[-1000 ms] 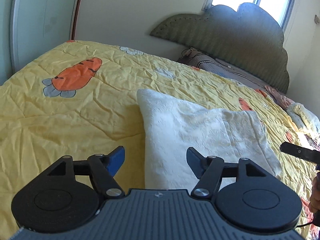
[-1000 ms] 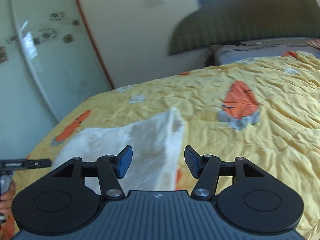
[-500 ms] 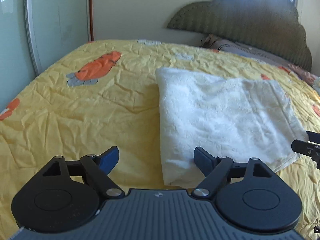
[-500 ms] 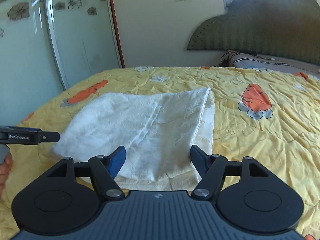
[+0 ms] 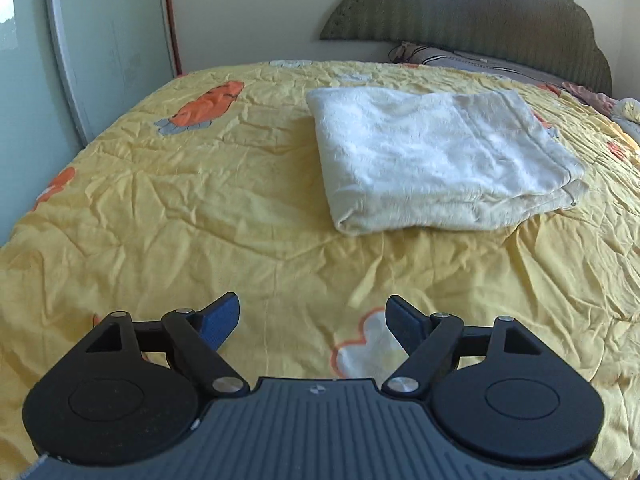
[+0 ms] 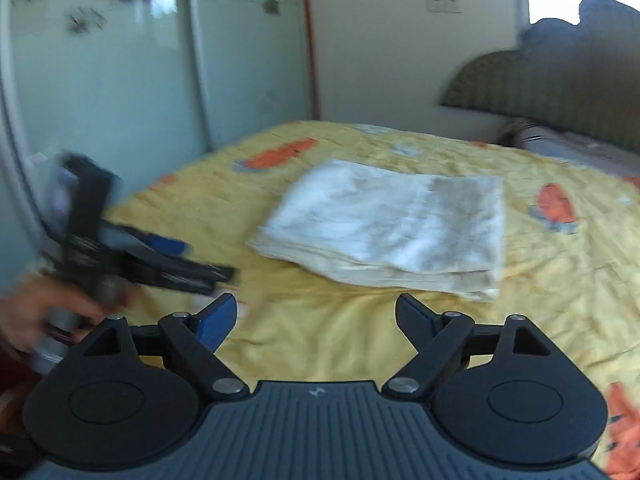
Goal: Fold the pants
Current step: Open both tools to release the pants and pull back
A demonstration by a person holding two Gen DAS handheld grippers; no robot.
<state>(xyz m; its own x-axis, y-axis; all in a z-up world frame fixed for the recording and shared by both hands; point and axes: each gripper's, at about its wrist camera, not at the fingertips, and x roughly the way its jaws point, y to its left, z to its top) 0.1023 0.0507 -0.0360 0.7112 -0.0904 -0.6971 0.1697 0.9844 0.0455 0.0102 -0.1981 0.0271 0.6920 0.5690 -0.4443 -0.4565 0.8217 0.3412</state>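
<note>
The white pants (image 5: 436, 156) lie folded into a thick, roughly square bundle on the yellow bedspread (image 5: 180, 208), towards the far middle of the bed, with their stacked layer edges showing along the near side in the right wrist view (image 6: 384, 224). Orange carrot prints (image 5: 206, 102) dot the cover, one to the left of the bundle near the bed's far left corner. A dark green scalloped headboard (image 5: 480, 8) stands against the far wall to the right, with a striped pillow (image 5: 472, 60) below it; pale glass sliding doors (image 6: 120, 72) run along the left.

The left tongs (image 5: 312, 320) hover over bare bedspread on the near side of the pants, well apart from them, jaws spread wide with nothing between them. The right tongs (image 6: 316, 320) also sit on the near side, jaws opening at this moment, only the yellow cover visible in the gap. In the right wrist view the left tongs (image 6: 192, 264) show blurred at the left, gripped by a hand (image 6: 44, 312), their tips pointing towards the bundle but not touching it
</note>
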